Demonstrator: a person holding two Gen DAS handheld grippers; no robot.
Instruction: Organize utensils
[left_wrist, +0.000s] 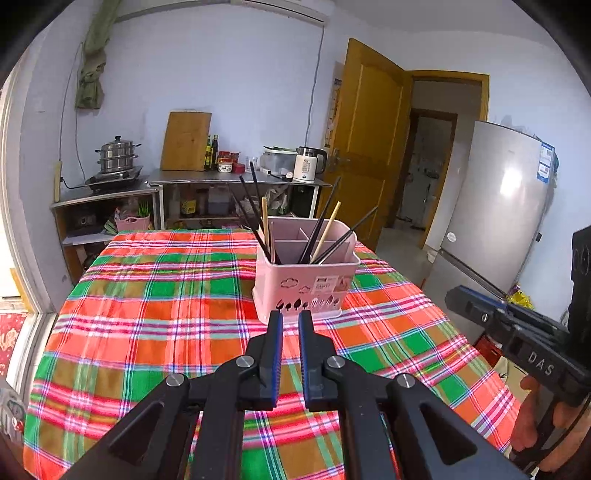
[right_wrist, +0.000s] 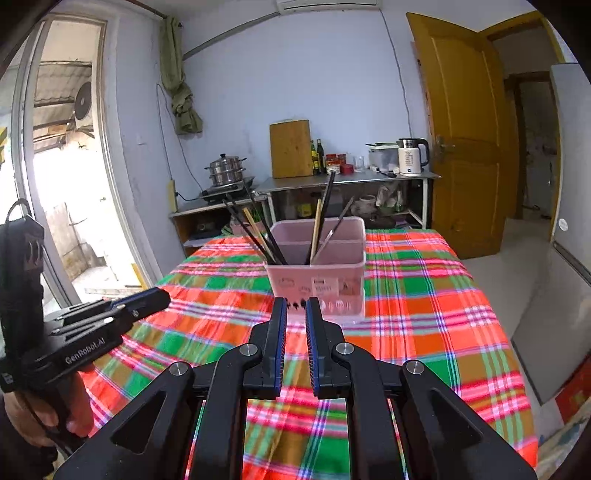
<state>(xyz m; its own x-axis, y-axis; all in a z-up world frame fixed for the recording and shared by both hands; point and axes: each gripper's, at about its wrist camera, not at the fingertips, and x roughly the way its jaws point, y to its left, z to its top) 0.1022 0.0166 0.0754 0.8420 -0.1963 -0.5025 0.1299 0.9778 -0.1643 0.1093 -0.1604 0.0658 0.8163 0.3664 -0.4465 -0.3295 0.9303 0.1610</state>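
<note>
A pink utensil holder (left_wrist: 306, 284) stands on the plaid tablecloth (left_wrist: 155, 317), with dark and pale chopsticks (left_wrist: 321, 236) leaning out of its compartments. Just in front of the holder, the left gripper (left_wrist: 290, 319) has its jaws drawn together on nothing. Beside it, also facing the holder, the right gripper (right_wrist: 295, 306) is likewise nearly closed and empty.
</note>
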